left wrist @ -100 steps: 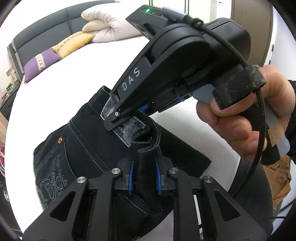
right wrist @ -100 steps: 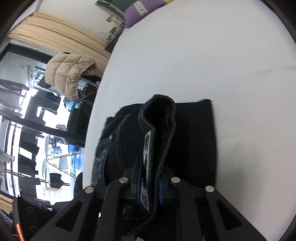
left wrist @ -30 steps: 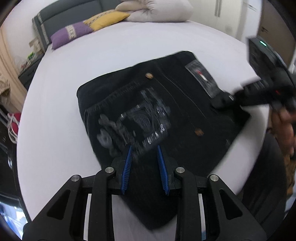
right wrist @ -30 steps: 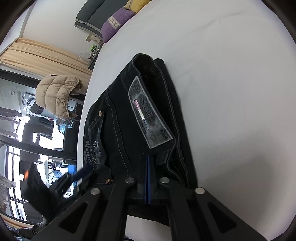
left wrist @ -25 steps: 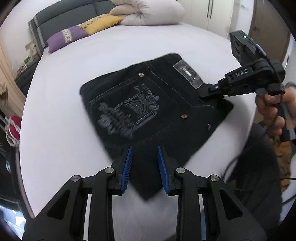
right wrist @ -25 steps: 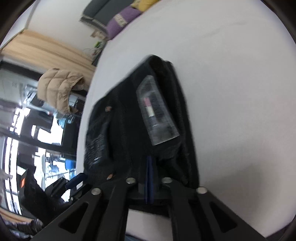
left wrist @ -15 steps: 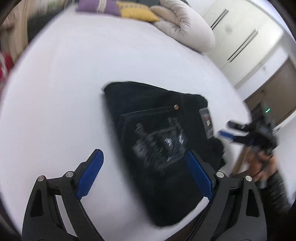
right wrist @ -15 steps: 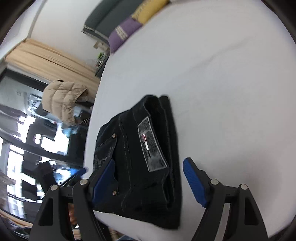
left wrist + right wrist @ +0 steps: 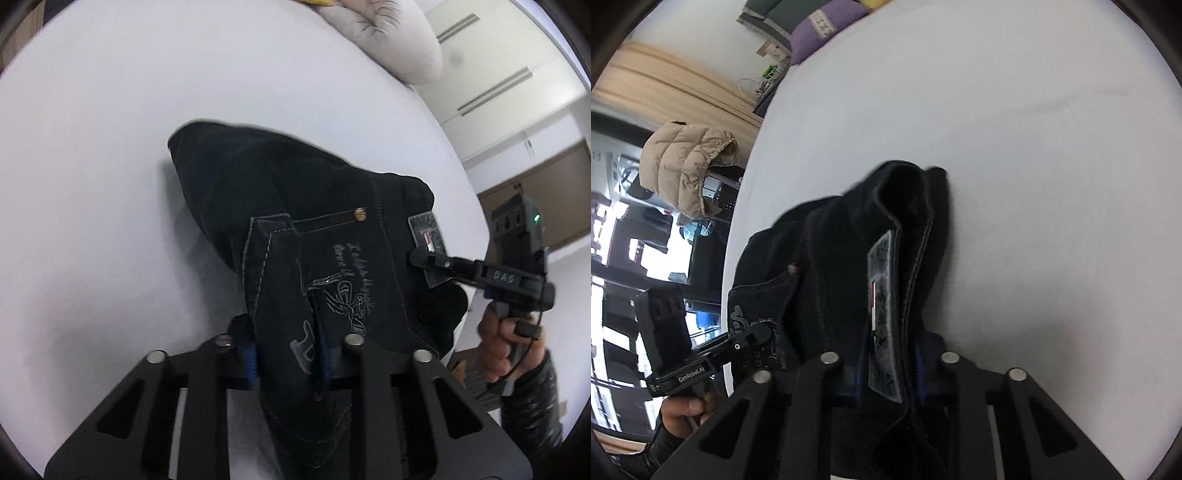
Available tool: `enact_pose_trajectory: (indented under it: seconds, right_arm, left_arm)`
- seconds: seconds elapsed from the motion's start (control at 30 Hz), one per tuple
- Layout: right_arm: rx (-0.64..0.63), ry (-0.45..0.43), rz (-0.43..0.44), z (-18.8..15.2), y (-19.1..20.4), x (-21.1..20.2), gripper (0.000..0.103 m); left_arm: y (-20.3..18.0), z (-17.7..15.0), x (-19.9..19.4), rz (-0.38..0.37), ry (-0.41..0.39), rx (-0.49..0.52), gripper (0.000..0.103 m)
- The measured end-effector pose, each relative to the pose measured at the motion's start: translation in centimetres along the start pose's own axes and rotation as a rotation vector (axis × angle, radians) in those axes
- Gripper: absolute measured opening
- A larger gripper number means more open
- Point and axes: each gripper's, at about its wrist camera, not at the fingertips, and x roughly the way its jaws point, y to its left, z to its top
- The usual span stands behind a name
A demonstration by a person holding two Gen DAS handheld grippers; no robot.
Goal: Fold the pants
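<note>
Black denim pants (image 9: 332, 236) lie folded on the white bed (image 9: 110, 147). Half a second ago both grippers stood wide apart above the pants; their jaws have just been closing, and each is now clamped on cloth. The left gripper (image 9: 286, 347) pinches the embroidered pocket edge, lifting it. The right gripper (image 9: 890, 365) grips the waistband at the grey label (image 9: 882, 314), bunching it upward. Both point steeply down at the pants. A hand (image 9: 506, 350) holds the right gripper's handle. Beyond the pants sit a cream duvet (image 9: 388, 40), a purple cushion (image 9: 823, 26) and a tan puffer jacket (image 9: 683, 162).
</note>
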Motion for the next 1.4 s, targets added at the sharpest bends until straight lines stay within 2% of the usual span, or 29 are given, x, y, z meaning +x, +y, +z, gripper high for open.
enact_pose_trajectory:
  seconds: [0.1, 0.23, 0.53, 0.77, 0.93, 0.97, 1.0, 1.03, 1.1, 1.13, 1.2, 1.27, 1.33, 1.4]
  right_arm:
    - [-0.039, -0.034, 0.015, 1.0, 2.4, -1.1, 0.020]
    - [-0.088, -0.066, 0.056, 3.4, 5.8, -1.1, 0.019]
    - [-0.115, -0.042, 0.106, 10.2, 10.6, 4.4, 0.019]
    - [-0.099, 0.000, 0.110, 12.5, 11.0, 8.8, 0.019]
    - [-0.058, 0.029, 0.084, 12.4, 9.0, 11.2, 0.020]
    - [-0.048, 0.037, 0.078, 12.2, 8.3, 11.9, 0.023]
    - [-0.042, 0.041, 0.071, 12.2, 8.0, 12.2, 0.031]
    - [-0.028, 0.043, 0.061, 12.1, 7.3, 12.5, 0.031]
    - [-0.006, 0.023, 0.106, 11.6, 6.1, 12.7, 0.034]
    - [0.005, 0.013, 0.127, 11.4, 6.0, 12.5, 0.036]
    - [0.032, -0.013, 0.140, 10.9, 5.9, 11.7, 0.050]
    - [0.012, -0.082, 0.069, 10.0, 6.5, 9.6, 0.061]
    - [-0.030, -0.149, 0.025, 9.0, 7.6, 7.3, 0.065]
    - [-0.085, -0.225, -0.015, 7.4, 9.5, 4.7, 0.075]
  left_arm:
    - [-1.0, 0.6, -2.2, 0.038, -0.031, 0.053, 0.019]
    - [-1.1, 2.5, -6.2, 0.137, -0.119, 0.130, 0.019]
    - [3.9, 7.0, -9.9, 0.245, -0.190, 0.111, 0.019]
    - [8.4, 9.3, -9.4, 0.273, -0.179, 0.088, 0.019]
    - [9.5, 10.1, -5.8, 0.276, -0.151, 0.073, 0.020]
    - [9.9, 10.1, -5.2, 0.274, -0.149, 0.068, 0.021]
    - [10.3, 10.1, -4.7, 0.275, -0.146, 0.061, 0.024]
    - [10.7, 10.2, -4.2, 0.276, -0.147, 0.050, 0.026]
    - [11.7, 10.4, -3.5, 0.271, -0.164, 0.028, 0.043]
    - [12.3, 10.1, -3.5, 0.268, -0.177, 0.017, 0.046]
    - [12.8, 9.7, -4.2, 0.264, -0.200, 0.010, 0.051]
    - [12.2, 9.0, -5.7, 0.337, -0.243, 0.038, 0.060]
    - [11.4, 8.2, -7.8, 0.380, -0.317, 0.038, 0.068]
    - [9.9, 6.9, -11.0, 0.431, -0.417, 0.028, 0.087]
